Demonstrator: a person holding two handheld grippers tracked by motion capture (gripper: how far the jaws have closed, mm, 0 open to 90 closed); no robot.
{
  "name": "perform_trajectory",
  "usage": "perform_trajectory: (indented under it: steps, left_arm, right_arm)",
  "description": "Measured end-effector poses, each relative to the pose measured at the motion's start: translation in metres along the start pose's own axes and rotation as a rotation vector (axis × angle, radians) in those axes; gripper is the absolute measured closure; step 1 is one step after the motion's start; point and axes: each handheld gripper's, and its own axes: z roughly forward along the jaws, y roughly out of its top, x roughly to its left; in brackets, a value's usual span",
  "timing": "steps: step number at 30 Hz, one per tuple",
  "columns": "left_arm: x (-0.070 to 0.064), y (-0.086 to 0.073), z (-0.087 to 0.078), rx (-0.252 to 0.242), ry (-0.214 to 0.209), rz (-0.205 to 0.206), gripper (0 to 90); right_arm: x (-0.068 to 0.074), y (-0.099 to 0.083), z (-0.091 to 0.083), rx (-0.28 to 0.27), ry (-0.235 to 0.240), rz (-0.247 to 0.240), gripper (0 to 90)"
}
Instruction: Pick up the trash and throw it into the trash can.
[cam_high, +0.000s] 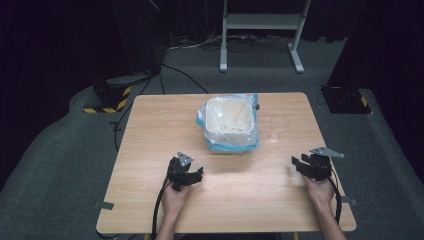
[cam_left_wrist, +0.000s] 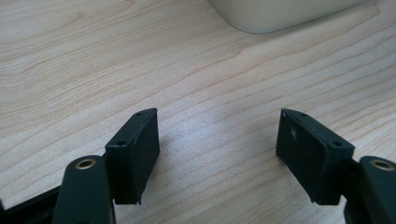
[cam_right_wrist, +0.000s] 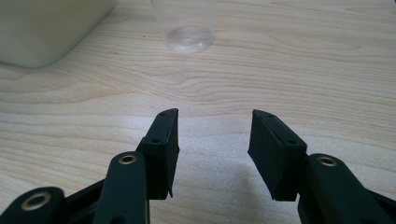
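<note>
Clear plastic makes up the cup (cam_high: 278, 128) I am nearest to with my right gripper (cam_high: 299, 163): it stands upright on the wooden table (cam_high: 150, 130), toward the right edge and about midway between far and near edges, so transparent that the wood grain reads straight through its wall. In the right gripper view I see its round ribbed base (cam_right_wrist: 189, 38) resting flat on the wood, well ahead of my jaws, which stand apart with nothing between them. Just left of the cup sits a cream square bin (cam_high: 229, 125) lined with a pale blue bag, near the middle of the far edge. My left gripper (cam_high: 196, 174) rests near the front edge, left of centre, its jaws also spread wide over bare wood, with the bin's rounded bottom corner (cam_left_wrist: 280, 14) ahead of them.
</note>
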Motion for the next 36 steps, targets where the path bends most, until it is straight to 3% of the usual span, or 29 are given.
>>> perform_trajectory:
  steps: [17,31,36]
  left_arm:
    - [0.000,0.000,0.000,0.000,0.000,0.000,29.7]
    - [0.000,0.000,0.000,0.000,0.000,0.000,29.8]
    - [0.000,0.000,0.000,0.000,0.000,0.000,29.8]
  right_arm:
    - [0.007,0.015,0.000,0.003,0.077,-0.014,54.7]
    - [0.014,0.040,-0.004,-0.011,0.079,-0.076,54.9]
    - [0.018,0.046,-0.003,-0.022,0.086,-0.076,54.5]
